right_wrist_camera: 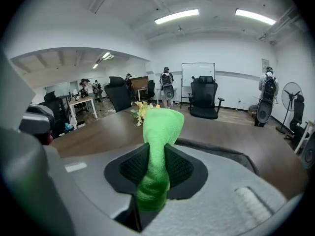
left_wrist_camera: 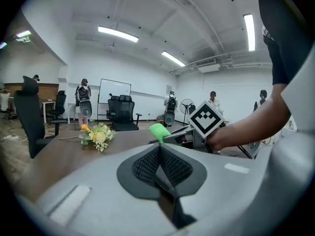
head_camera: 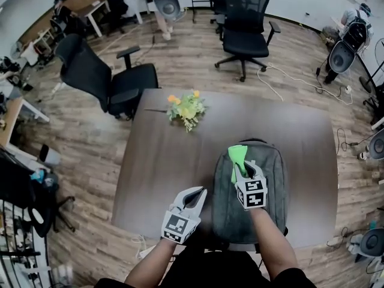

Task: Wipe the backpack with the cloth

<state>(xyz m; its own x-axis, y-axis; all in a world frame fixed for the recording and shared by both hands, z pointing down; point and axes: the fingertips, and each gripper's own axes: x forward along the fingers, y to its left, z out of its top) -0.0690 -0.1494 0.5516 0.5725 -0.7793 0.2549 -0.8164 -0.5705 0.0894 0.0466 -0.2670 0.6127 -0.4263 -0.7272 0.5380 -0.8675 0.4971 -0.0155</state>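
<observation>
A grey backpack (head_camera: 269, 188) lies flat on the brown table (head_camera: 168, 161), at its near right. My right gripper (head_camera: 245, 168) hovers over the backpack's middle, shut on a bright green cloth (head_camera: 237, 158) that sticks out past its tips. In the right gripper view the cloth (right_wrist_camera: 158, 151) is pinched between the jaws, with the backpack's edge (right_wrist_camera: 221, 152) just beyond. My left gripper (head_camera: 195, 195) is shut and empty, held over the table's near edge left of the backpack. The left gripper view shows the cloth (left_wrist_camera: 158, 132) and the right hand.
A small bunch of yellow and orange flowers (head_camera: 186, 108) lies at the table's far middle. Black office chairs stand at the far left (head_camera: 99, 77) and beyond the table (head_camera: 245, 26). People with backpacks stand in the room's background. Cables (head_camera: 300, 80) run across the wooden floor.
</observation>
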